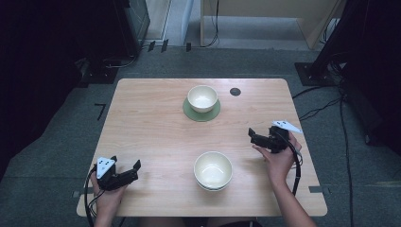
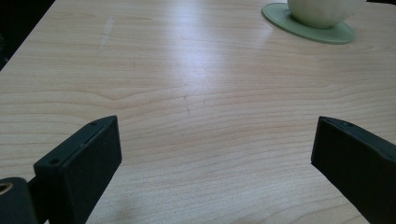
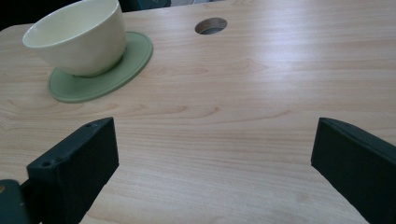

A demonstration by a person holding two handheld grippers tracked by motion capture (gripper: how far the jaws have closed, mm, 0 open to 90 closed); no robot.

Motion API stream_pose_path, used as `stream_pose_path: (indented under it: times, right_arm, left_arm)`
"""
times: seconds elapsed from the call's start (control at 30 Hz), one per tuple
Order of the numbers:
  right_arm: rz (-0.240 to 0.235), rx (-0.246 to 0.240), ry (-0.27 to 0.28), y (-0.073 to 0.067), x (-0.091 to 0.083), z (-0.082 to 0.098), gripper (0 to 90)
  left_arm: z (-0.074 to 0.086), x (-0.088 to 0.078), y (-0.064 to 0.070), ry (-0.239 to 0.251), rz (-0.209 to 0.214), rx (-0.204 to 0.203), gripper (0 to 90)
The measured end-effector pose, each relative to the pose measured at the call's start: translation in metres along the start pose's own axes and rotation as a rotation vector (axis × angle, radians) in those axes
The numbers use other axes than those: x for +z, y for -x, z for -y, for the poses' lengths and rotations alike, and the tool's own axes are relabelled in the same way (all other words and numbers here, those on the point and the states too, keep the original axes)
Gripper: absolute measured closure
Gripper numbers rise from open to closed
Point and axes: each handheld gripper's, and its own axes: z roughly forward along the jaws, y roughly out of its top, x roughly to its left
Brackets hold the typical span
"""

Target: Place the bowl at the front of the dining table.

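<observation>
While both claws are idling wide open and gripping nothing, I am weighing which one should go in. The stacked bowls (image 1: pixel 213 170) are sitting near the table's (image 1: pixel 151 127) front edge, about midway along it, between my two hands. My left claw (image 1: pixel 124 171) is resting by the front left corner and is pointing across toward the stack, which is lying to its right. My right claw (image 1: pixel 252 134) is hovering near the right edge, aiming at the far bowl (image 3: pixel 77 39) on its green coaster (image 3: pixel 133 56); I am judging the two about equally near.
</observation>
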Motion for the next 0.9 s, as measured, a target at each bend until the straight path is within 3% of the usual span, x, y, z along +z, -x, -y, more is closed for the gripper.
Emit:
stream_pose_path:
  times: [0.47, 0.9]
  right_arm:
    - [0.027, 0.017, 0.005, 0.016, -0.023, 0.021, 1.1]
    - [0.061, 0.026, -0.023, 0.031, -0.04, 0.047, 1.3]
  left_arm:
    - [0.0, 0.0, 0.0, 0.002, 0.001, 0.001, 1.7]
    - [0.0, -0.001, 0.0, 0.007, 0.001, 0.004, 1.7]
